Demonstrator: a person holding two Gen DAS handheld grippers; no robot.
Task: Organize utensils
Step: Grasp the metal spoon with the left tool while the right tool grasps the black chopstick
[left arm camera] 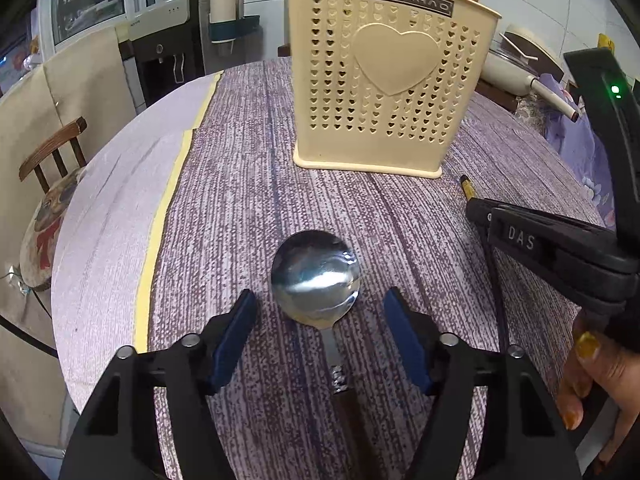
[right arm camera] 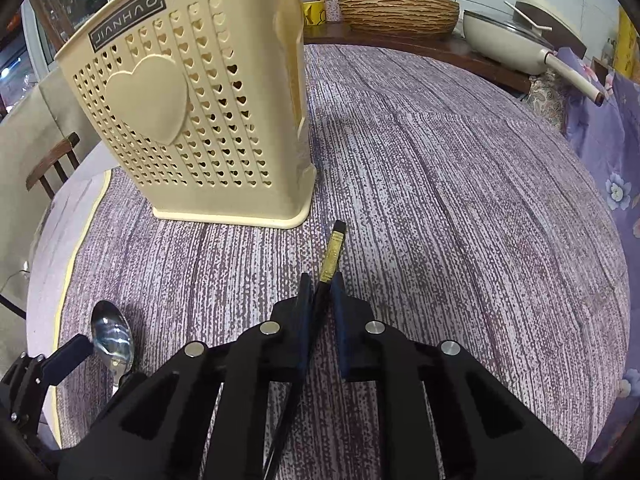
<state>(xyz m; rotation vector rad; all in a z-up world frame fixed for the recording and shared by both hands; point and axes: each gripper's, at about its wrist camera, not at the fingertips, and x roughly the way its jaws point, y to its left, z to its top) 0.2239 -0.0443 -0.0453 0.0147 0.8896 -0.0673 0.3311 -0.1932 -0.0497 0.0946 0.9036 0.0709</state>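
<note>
A steel spoon (left arm camera: pixel 316 276) lies bowl-up on the purple cloth, its handle running back between the fingers of my left gripper (left arm camera: pixel 320 296). That gripper is open and its blue pads stand clear of the spoon on both sides. A cream perforated utensil holder (left arm camera: pixel 384 92) stands upright behind it. My right gripper (right arm camera: pixel 322 280) is shut on a thin black chopstick (right arm camera: pixel 333 248) with a gold-banded end that points toward the holder (right arm camera: pixel 192 120). The left wrist view shows the right gripper (left arm camera: pixel 476 208) low at the right, the chopstick tip (left arm camera: pixel 466 188) poking out. The spoon (right arm camera: pixel 112 340) appears at lower left in the right wrist view.
A cream pan with a long handle (right arm camera: pixel 508 40) and a woven basket (right arm camera: pixel 400 10) sit on a wooden ledge beyond the table. A wooden chair (left arm camera: pixel 52 152) stands left of the table edge, marked by yellow tape (left arm camera: pixel 160 220). A person's hand (left arm camera: pixel 592 376) holds the right gripper.
</note>
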